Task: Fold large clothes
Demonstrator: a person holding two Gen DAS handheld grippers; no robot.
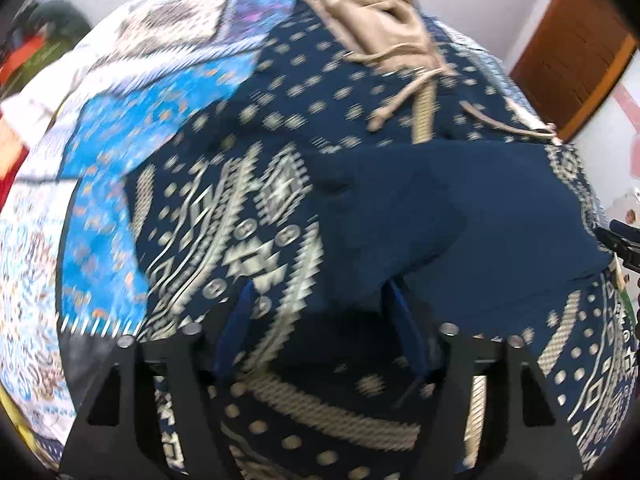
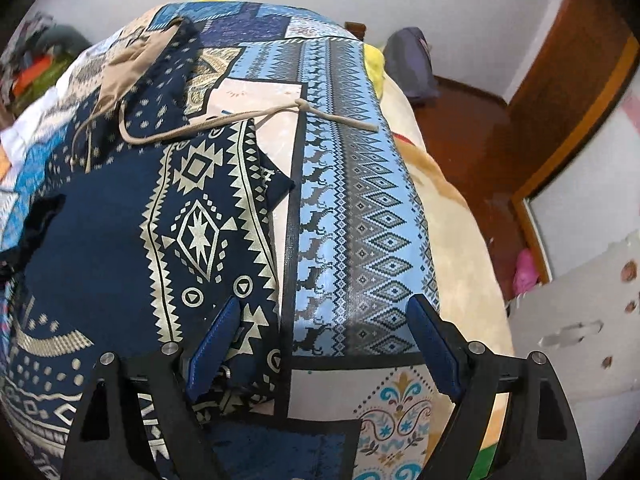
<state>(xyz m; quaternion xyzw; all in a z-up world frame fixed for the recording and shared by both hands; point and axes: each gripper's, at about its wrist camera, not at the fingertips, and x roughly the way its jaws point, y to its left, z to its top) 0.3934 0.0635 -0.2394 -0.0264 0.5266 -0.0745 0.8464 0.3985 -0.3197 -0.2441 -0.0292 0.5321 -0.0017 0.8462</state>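
On a bed spread with a blue-and-white patchwork bedcover (image 2: 360, 208) lies a large navy garment (image 2: 120, 240) printed with cream geometric bands, diamonds and dots; its tan drawstring (image 2: 248, 118) trails across the cover toward the far side, knotted near its end. A tan lining (image 1: 384, 20) shows at the far end of the garment, where the cords gather.

In the left wrist view, which is blurred, the left claw (image 1: 320, 312) sits low over the garment with its blue fingers (image 1: 240, 320) set apart, and patterned cloth fills the space between them. A plain navy fold (image 1: 440, 216) is heaped just ahead of the fingertips and against the right finger; whether the claw has any cloth pinched I cannot tell.

In the right wrist view, the right claw (image 2: 324, 328) is spread wide. Its left finger (image 2: 214, 348) rests at the garment's near right edge, on or just above the patterned cloth, while its right finger (image 2: 434, 348) hangs over the bedcover beside the garment. Nothing is gripped between them.

Beyond the bed stand a wooden door (image 2: 572, 92) and a brown floor (image 2: 468, 136).

No readable writing or brand label shows on anything.
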